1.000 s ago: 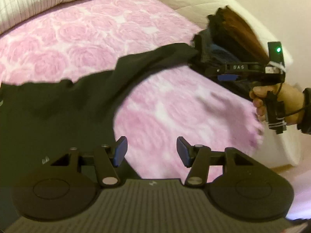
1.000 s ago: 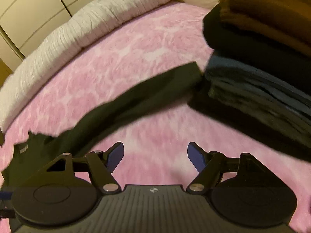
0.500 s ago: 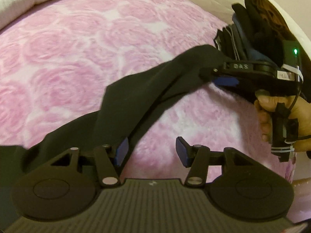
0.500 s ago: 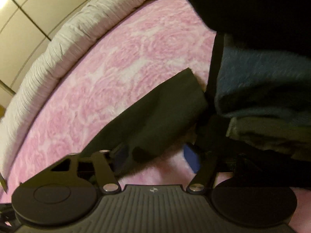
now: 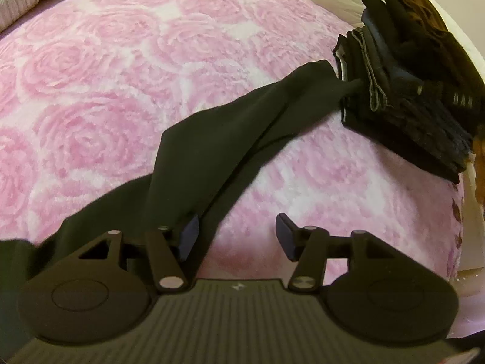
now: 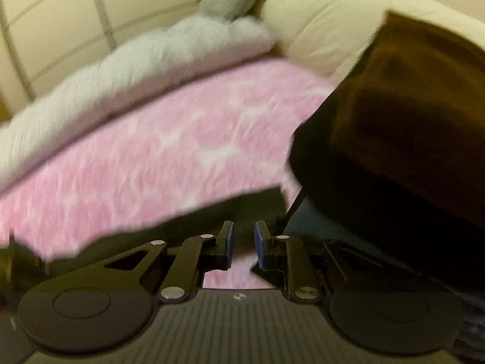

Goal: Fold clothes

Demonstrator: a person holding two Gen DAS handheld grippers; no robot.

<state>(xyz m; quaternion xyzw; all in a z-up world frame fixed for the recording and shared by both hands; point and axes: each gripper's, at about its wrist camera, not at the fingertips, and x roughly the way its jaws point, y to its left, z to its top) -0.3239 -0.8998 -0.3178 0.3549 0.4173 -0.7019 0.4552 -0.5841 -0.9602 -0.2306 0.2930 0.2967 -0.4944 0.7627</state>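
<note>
Black garment [image 5: 230, 139]: we see it stretched as a long dark band across the pink rose-patterned blanket [image 5: 100, 97] on the bed, running from the lower left of the left wrist view up to the foot of the folded stack. Its far end narrows to a pinched point right against the stack's lower edge. Its near end spreads wide and passes under the left hand-held gripper's body.

Folded stack [image 5: 403, 72]: we count several dark folded pieces, with a brown one on top, sitting at the bed's right edge and touching the garment's far end. In the right wrist view the brown top piece [image 6: 403, 115] fills the right side, close to the camera.

Left hand-held gripper [image 5: 236, 236]: released, its pads well apart. The garment's edge lies against the left pad [image 5: 188, 236]; the right pad [image 5: 286, 238] stands over bare blanket. Nothing is pressed between them.

Right hand-held gripper [image 6: 244, 247]: its jaws are closing, with only a narrow gap left. We see pink blanket through that gap, and dark cloth [image 6: 194, 227] lies just beyond and to either side of the fingertips. The view is blurred, so we cannot tell whether any cloth is caught between the pads.

Bedding: a pale grey ribbed pillow [image 6: 127, 69] runs along the blanket's far edge, with a cream quilted cover [image 6: 318, 21] beside it.
</note>
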